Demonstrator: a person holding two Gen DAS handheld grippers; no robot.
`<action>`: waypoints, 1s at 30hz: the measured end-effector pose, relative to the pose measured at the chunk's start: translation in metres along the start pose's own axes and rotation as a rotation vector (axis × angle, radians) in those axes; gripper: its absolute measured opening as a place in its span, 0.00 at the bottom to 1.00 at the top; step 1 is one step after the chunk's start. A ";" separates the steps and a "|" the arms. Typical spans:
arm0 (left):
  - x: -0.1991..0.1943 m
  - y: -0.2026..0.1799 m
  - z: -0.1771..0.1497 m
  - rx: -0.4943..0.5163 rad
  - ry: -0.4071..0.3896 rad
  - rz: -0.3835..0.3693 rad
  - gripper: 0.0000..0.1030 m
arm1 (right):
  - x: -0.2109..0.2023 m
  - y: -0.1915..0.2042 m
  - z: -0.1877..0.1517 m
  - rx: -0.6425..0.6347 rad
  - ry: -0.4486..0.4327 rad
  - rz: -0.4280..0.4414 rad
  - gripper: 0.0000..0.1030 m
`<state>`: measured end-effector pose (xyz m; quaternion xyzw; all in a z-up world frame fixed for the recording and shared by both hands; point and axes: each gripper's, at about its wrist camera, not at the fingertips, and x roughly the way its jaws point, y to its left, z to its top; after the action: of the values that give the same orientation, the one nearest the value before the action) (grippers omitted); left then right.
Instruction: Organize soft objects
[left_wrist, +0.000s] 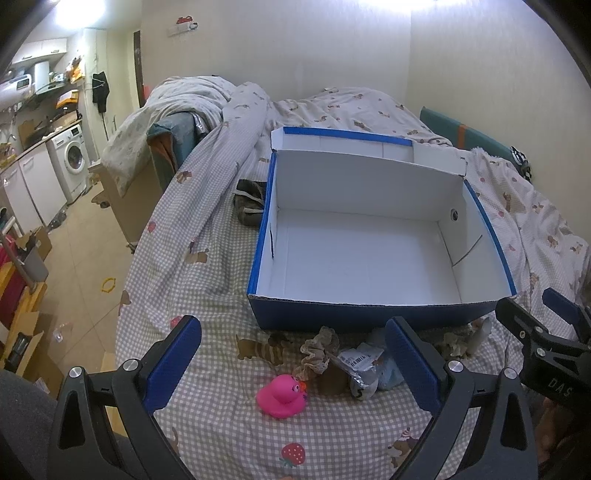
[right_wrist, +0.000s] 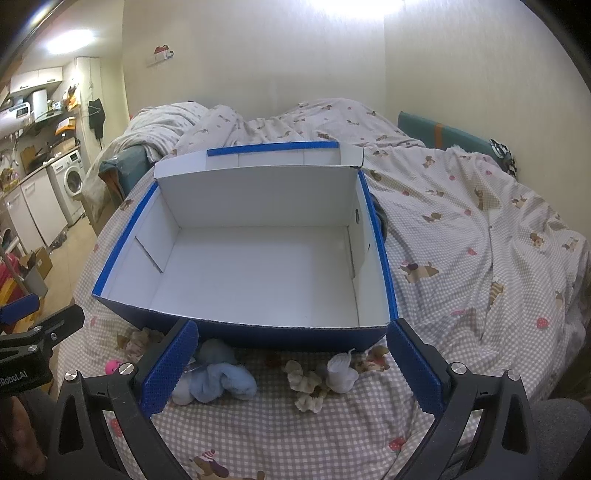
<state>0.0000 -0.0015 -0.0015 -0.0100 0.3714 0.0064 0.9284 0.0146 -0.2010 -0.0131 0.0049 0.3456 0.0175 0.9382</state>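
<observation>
An open blue box (left_wrist: 362, 314) with a white, bare inside stands on the checked bed cover; in the right wrist view the box (right_wrist: 258, 336) fills the middle. Before it lie a pink rubber duck (left_wrist: 282, 397), a beige lace scrunchie (left_wrist: 317, 350), a silver packet (left_wrist: 360, 373), a light blue soft cloth (right_wrist: 218, 380), a small white sock (right_wrist: 341, 371) and a beige scrunchie (right_wrist: 306, 387). My left gripper (left_wrist: 295, 362) hangs open above the duck and packet. Open too, my right gripper (right_wrist: 295, 365) hovers over the blue cloth and white sock.
A dark sock bundle (left_wrist: 251, 203) lies left of the box. The rumpled duvet (right_wrist: 461, 221) covers the bed to the right and back. The bed's left edge drops to a tiled floor (left_wrist: 81, 258) with cartons and a washing machine (left_wrist: 72, 158).
</observation>
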 end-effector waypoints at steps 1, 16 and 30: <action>0.000 0.000 0.000 0.000 -0.001 0.000 0.96 | 0.000 0.000 0.000 0.000 0.000 0.000 1.00; 0.000 -0.001 -0.001 -0.005 0.000 0.004 0.96 | 0.001 0.000 0.000 0.001 0.006 -0.003 1.00; -0.001 0.000 -0.001 -0.007 0.001 0.002 0.96 | 0.001 0.001 0.000 -0.007 -0.003 -0.012 1.00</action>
<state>-0.0011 -0.0020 -0.0017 -0.0132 0.3719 0.0087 0.9281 0.0153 -0.1999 -0.0138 -0.0003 0.3443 0.0133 0.9388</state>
